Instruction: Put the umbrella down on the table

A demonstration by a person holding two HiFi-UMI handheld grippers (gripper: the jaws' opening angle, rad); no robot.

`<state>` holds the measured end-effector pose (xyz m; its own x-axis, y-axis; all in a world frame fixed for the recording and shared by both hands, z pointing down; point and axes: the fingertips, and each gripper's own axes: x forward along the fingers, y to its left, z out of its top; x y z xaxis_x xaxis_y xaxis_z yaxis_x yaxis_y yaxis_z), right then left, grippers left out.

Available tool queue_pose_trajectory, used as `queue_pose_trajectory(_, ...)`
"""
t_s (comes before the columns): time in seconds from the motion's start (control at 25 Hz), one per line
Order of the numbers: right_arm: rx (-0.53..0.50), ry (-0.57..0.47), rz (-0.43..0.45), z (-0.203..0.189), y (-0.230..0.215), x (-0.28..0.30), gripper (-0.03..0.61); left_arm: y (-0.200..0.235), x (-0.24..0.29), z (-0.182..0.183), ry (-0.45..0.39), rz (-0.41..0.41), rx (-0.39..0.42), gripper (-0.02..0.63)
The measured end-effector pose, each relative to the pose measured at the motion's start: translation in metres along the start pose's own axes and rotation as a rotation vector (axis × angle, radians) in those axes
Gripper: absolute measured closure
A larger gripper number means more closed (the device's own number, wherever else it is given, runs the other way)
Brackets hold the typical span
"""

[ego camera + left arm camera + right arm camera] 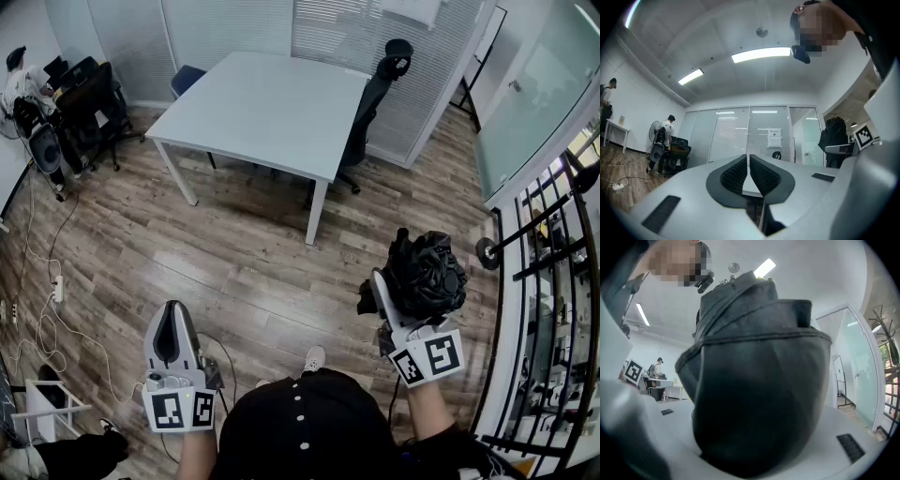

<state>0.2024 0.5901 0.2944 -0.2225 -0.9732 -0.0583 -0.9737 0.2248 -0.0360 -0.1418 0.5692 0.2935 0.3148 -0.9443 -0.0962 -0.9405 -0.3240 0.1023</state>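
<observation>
Only the head view shows the white bench (262,103) at upper centre, a black chair (370,112) at its right edge, open floor (234,262) before it. Lower right, the right tool (386,298) clamps the folded umbrella (427,272), which fills its own view; left tool (749,165) closed, empty.

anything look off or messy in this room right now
Nothing looks spilled or damaged. The one untidy spot is the floor at the head view's left, where a loose white cable and a power strip trail across the boards. The umbrella is a crumpled bundle in the right gripper.
</observation>
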Motion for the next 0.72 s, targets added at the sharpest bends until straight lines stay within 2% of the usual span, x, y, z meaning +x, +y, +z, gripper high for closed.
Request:
queue_pose_trajectory(0.32, 0.008, 0.006, 0.008, -0.006, -0.016, 0.003, 0.311, -0.014, 0.013, -0.007, 0.011, -0.004, 0.007, 0.588)
queue_pose_trajectory(0.56, 0.091, -0.021, 0.039, -0.010, -0.035, 0.010, 0.311, -0.028, 0.025, -0.010, 0.007, 0.016, 0.017, 0.588)
queue_pose_trajectory(0.72, 0.097, -0.019, 0.065, -0.014, -0.048, 0.018, 0.310, -0.037, 0.032, -0.010, -0.002, 0.047, 0.025, 0.588)
